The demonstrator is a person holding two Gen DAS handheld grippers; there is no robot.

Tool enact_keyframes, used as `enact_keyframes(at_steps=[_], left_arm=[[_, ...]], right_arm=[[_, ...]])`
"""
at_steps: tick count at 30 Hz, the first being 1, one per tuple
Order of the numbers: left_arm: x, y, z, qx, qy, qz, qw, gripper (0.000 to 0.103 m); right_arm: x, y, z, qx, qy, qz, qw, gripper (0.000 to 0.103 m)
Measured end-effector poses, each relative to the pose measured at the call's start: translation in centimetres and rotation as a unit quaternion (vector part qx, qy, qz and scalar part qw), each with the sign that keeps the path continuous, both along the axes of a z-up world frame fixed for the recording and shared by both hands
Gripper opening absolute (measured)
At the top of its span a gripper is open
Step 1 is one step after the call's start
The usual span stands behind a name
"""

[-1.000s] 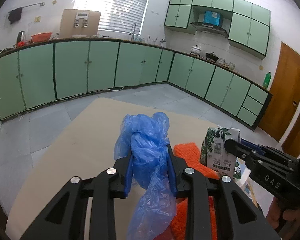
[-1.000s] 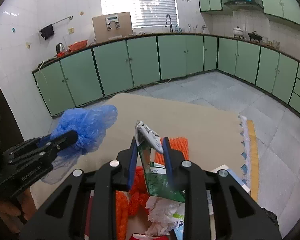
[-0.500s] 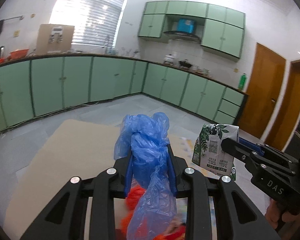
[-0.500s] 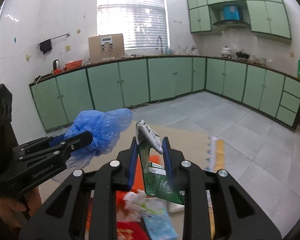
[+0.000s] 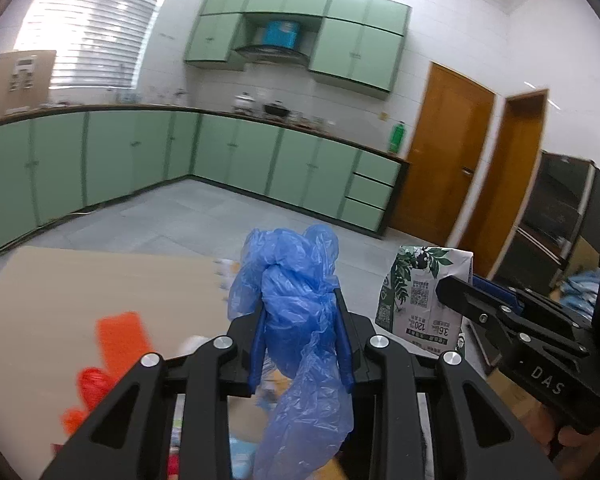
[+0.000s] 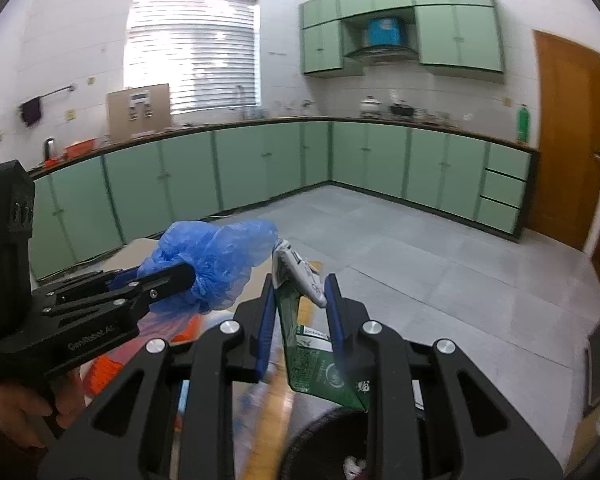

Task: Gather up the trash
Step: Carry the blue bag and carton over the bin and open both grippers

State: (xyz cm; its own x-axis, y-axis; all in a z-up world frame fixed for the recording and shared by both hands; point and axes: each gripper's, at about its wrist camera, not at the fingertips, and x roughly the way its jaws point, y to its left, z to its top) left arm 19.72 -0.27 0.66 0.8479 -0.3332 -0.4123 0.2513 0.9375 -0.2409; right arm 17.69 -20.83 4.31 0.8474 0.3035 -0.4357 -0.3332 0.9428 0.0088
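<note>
Both views have swung rightward off the tan worktop (image 5: pixel 100 280) toward the wooden doors: left gripper (image 5: pixel 300 336) clamped on crumpled blue plastic bag (image 5: pixel 296 280), right gripper (image 6: pixel 300 312) clamped on green-and-white milk carton (image 6: pixel 320 364), both airborne, probably heading to a dark bin (image 6: pixel 320 436) below.

Both wrist views look forward along their claws – sharing the green cabinets (image 5: pixel 236 160), low and close.

Right tool (image 6: pixel 298 320) clamps a crumpled green carton (image 6: pixel 316 344), top flap bent. Left tool (image 6: pixel 168 278) beside it, at left, grips a bunched blue plastic bag (image 6: pixel 216 256). Green cabinets (image 6: pixel 260 168) line the far walls; grey tiled floor (image 6: pixel 420 256).
</note>
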Motion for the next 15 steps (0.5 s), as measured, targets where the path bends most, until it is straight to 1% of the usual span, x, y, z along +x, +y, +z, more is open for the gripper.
enact_keyframes(at_steps=[5, 12, 15], left_arm=[[0.3, -4.1, -0.9, 0.001, 0.005, -0.033, 0.9994, 0.029], [0.7, -9.0, -3.6, 0.004, 0.03, -0.069, 0.9971, 0.029], [1.1, -10.9, -4.9, 0.011, 0.038, -0.083, 0.9958, 0.029]], right_arm=[[-0.9, -4.8, -1.5, 0.004, 0.011, -0.044, 0.999, 0.023], [-1.7, -9.1, -4.6, 0.01, 0.035, -0.085, 0.996, 0.023], [-1.8, -10.7, -6.3, 0.017, 0.048, -0.103, 0.993, 0.023]])
